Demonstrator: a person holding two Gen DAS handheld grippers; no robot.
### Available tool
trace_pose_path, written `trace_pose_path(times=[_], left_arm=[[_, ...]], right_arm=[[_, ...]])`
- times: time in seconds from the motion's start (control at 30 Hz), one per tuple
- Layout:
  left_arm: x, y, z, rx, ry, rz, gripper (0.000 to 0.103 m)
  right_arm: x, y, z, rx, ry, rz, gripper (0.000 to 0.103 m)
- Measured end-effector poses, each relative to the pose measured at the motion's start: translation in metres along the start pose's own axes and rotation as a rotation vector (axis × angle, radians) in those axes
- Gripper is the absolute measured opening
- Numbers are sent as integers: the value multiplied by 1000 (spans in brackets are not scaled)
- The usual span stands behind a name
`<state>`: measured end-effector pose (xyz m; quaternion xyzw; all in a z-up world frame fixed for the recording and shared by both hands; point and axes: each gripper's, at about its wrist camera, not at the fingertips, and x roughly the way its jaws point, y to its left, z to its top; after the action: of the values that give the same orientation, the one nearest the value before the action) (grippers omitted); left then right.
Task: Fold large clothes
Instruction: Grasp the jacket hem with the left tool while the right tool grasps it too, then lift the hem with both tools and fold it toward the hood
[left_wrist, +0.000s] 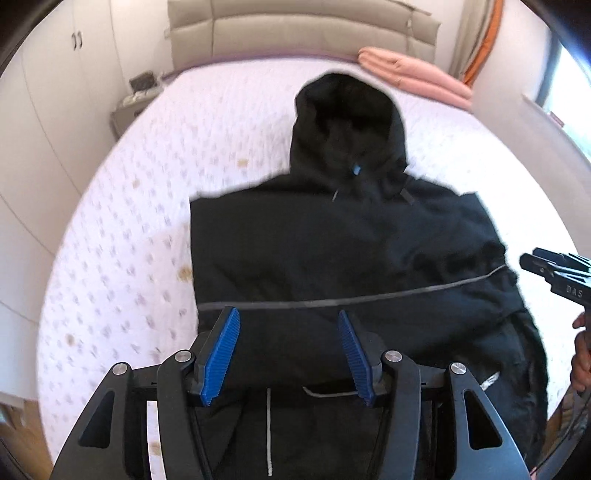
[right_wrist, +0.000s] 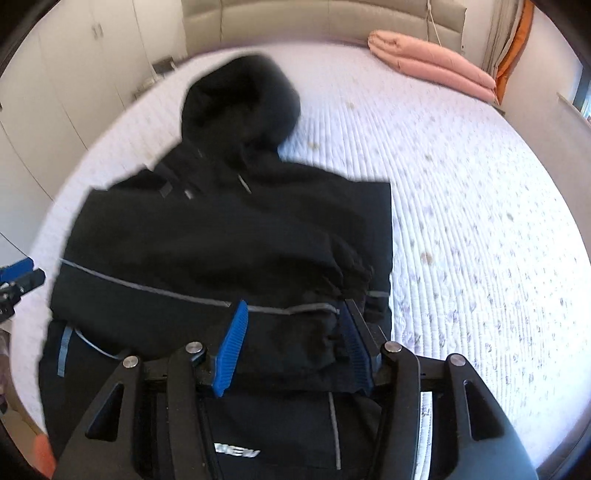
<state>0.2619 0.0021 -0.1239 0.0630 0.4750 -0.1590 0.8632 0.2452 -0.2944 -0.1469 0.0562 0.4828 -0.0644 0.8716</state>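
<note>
Bed (left_wrist: 122, 221): wide, quilted cover in pale lilac print, padded headboard behind, wardrobes to one side.

Black hooded jacket (left_wrist: 332, 251): lies on the bed near its foot edge, hood (left_wrist: 343, 110) pointing toward the headboard. Sides look already turned in, giving a rough rectangle; a grey reflective stripe (left_wrist: 369, 299) crosses the body. The lower part seems to hang toward or over the near edge, under both cameras.

Pink folded bedding (right_wrist: 432, 66): far corner by the headboard, well apart from the jacket.

Left tongs (left_wrist: 288, 354): spread wide, blue pads either side of a raised roll of fabric just below the stripe. Not pinching yet, as far as the view shows.

Right tongs (right_wrist: 291, 347): also spread, straddling bunched cloth near the jacket's right edge; contact unclear.

Judgement: the step in hand is the lengthwise fold, bottom up toward the hood. Next move calls for both tongs to close on the hem-side fabric at matching height, then lift evenly so the stripe stays straight.
</note>
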Motion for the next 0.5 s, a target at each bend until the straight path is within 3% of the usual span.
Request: trace_pose_path(times=[0.1,0.23,0.37,0.5], left_arm=[[-14,5,32,-21,-49,-26,58],[-7,14,92,-85,-108,-112,59],[42,15,157,-135,-146,-166,67],[119,12,202,-184,-102,-226,67]], right_arm=[[-9,2,24,28,-29,58,56],[0,5,81,87,-77,160,61],[36,6,140,164,-116,197,70],[90,6,187,204,-128,193,70]])
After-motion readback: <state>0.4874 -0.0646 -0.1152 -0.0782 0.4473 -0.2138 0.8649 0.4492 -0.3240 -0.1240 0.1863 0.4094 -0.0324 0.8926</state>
